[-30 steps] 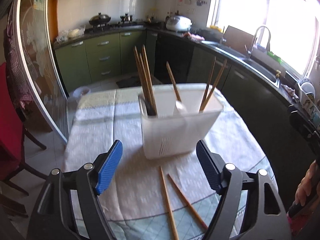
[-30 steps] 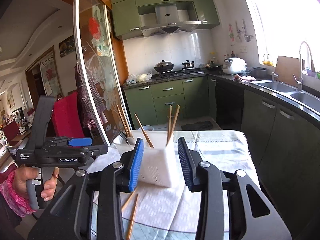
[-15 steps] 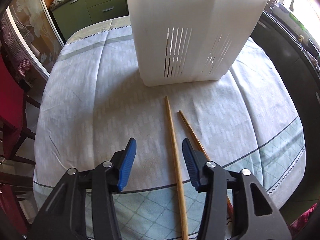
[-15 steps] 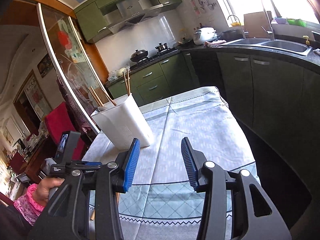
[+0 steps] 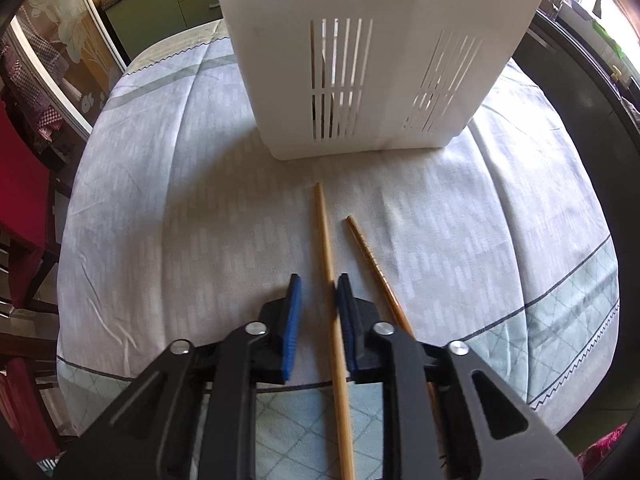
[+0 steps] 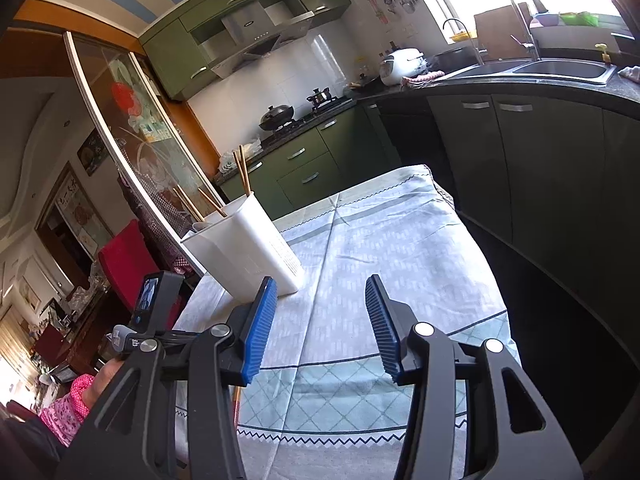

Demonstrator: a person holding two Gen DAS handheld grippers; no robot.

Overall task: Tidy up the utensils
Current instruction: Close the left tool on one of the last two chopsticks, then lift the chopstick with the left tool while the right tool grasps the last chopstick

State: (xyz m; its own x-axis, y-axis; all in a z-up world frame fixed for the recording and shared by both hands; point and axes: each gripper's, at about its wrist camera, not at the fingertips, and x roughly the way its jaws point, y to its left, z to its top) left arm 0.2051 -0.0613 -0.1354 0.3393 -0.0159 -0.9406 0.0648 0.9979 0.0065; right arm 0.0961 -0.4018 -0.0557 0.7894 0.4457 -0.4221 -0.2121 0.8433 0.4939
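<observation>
A white slotted utensil holder stands on the clothed table; in the right wrist view the holder has several chopsticks standing in it. Two wooden chopsticks lie on the cloth in front of it. My left gripper is low over the table, its jaws narrowed around the lighter chopstick, which touches the right pad with a gap on the left. The darker chopstick lies just right of that finger. My right gripper is open and empty above the table's near edge.
The tablecloth covers a round table with a drop at its edges. A red chair stands at the left of the table. Dark kitchen cabinets and a sink counter run along the right. The left hand-held unit shows in the right wrist view.
My left gripper has dropped toward the table and narrowed its jaws around the lighter chopstick. My right gripper has swung right and away from the holder, still open.
</observation>
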